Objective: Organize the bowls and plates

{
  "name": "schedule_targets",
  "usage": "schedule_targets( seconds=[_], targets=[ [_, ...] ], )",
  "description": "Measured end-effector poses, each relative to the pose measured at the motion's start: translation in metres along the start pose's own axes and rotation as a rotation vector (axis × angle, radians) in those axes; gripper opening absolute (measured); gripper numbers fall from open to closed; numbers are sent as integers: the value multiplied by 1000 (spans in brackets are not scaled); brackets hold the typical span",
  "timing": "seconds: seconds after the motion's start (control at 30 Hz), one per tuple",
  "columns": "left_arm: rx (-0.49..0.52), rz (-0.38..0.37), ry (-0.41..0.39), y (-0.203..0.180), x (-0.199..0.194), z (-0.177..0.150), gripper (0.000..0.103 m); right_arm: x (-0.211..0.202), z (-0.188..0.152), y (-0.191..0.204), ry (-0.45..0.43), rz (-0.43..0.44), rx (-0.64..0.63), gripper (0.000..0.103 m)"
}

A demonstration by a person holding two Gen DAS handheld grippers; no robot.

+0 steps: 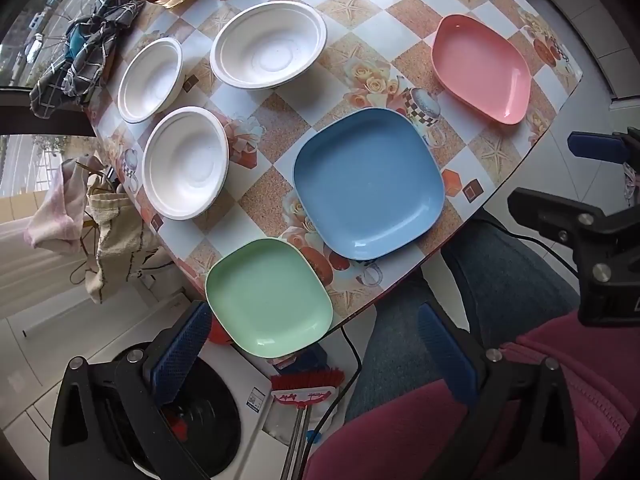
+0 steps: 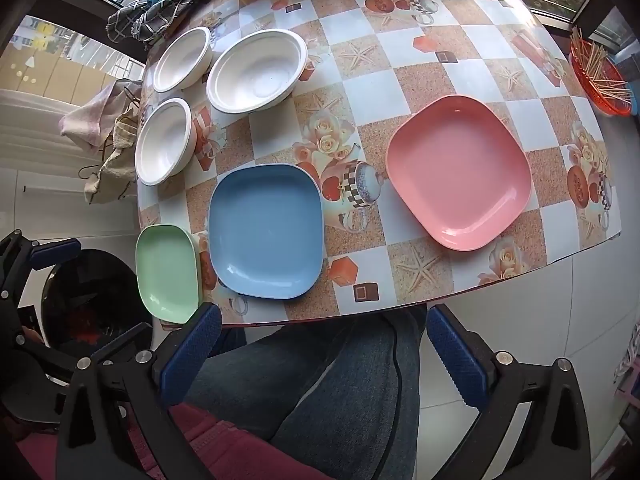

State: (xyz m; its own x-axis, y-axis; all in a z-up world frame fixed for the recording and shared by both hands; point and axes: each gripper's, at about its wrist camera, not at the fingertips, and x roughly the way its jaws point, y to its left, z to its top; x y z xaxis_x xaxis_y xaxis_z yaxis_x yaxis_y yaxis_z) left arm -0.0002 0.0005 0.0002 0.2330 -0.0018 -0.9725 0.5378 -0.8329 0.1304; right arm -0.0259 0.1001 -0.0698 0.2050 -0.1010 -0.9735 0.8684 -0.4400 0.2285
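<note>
Left tongs (image 1: 316, 340) (gaping), right tongs (image 2: 324, 344) downward

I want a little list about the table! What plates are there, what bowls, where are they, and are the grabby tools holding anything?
plates: green plate, blue plate, pink plate, all lying flat and apart
plate order: green at the near left edge, blue in the middle, pink to the right
bowls: three white bowls, the far right one largest
stacked: nothing yet
table: checked cloth with roses and starfish
left tool: open, empty
right tool: open, empty
</note>
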Motion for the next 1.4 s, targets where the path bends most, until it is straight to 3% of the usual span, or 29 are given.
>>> schedule_targets(
  seconds=[0.7,0.73,1.07,1.4],
  targets=[
    [-1,-8,-1,-1,-1,0,102,3,0,-1,3,9,9,103],
    [-1,-8,0,1,-2,-1,102,4,-1,-2,-3,-25,13,103],
    [0,-3,-1,-1,4,0,102,5,1,-2,7,-45,19,103],
    [-7,-11,-12,5,6,1,102,8,2,1,30,-21,23,103]
  ],
)
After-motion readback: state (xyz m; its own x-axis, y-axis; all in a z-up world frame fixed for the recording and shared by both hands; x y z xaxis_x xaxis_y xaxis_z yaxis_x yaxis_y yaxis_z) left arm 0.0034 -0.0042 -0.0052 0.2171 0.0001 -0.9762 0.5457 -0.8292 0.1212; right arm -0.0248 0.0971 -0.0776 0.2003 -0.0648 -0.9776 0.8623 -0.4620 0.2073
